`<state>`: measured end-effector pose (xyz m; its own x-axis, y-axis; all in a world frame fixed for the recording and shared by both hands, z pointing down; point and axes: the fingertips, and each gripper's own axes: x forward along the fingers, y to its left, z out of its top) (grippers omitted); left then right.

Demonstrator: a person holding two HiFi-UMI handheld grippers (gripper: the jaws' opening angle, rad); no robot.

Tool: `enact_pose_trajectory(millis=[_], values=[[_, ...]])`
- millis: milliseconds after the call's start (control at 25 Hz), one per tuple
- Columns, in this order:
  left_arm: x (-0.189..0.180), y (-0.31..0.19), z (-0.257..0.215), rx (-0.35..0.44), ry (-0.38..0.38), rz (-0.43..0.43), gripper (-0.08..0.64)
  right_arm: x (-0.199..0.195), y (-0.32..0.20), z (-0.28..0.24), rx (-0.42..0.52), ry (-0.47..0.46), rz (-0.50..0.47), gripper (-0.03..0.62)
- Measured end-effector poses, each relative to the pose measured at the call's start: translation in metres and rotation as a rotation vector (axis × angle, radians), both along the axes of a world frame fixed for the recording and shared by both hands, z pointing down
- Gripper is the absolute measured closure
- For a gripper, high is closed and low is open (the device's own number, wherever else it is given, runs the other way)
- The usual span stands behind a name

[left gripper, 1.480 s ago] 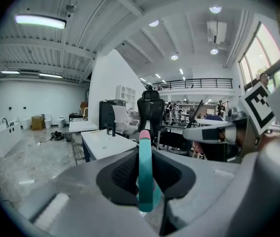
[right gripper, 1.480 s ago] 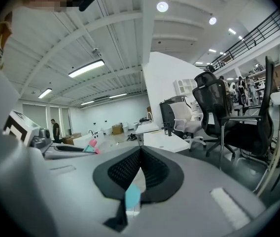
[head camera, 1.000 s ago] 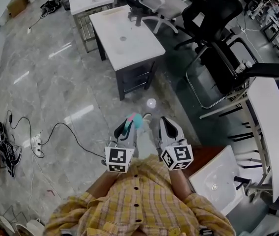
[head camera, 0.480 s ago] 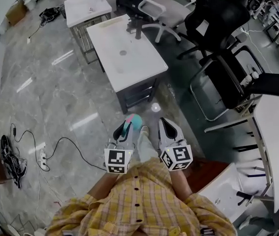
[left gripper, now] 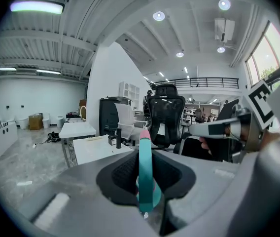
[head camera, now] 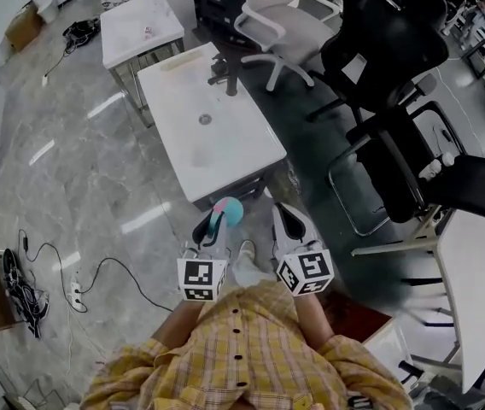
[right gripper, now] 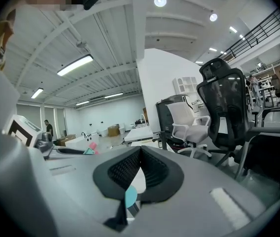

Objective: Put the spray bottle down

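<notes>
Step in hand, as judged: carrying to the set-down place. Left gripper (head camera: pixel 211 227) clenched on the teal spray bottle (head camera: pixel 228 211), held above the floor just short of the white bench (head camera: pixel 193 143). Right gripper (head camera: pixel 283 218) closed, empty. Next move calls for reaching over the near edge, lowering upright, releasing

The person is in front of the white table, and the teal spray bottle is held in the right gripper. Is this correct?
Not quite. The spray bottle is held in the left gripper, not the right: the left gripper view shows its jaws closed on the teal body. The right gripper is shut with nothing in it. The white table is indeed in front.
</notes>
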<state>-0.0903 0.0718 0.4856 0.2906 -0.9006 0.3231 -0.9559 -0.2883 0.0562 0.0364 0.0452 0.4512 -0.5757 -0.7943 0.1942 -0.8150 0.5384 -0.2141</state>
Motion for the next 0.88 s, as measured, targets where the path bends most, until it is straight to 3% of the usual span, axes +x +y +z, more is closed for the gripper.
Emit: enact_pose_trajectory(millis=[400, 880], values=[[0.010, -0.090, 0.004, -0.012, -0.024, -0.027, 0.489, 0.003, -0.089, 0.003, -0.015, -0.047, -0.034, 0.592], [0.017, -0.141, 0.008, -0.032, -0.025, -0.054, 0.489, 0.024, -0.139, 0.018, -0.055, -0.064, 0.021, 0.592]])
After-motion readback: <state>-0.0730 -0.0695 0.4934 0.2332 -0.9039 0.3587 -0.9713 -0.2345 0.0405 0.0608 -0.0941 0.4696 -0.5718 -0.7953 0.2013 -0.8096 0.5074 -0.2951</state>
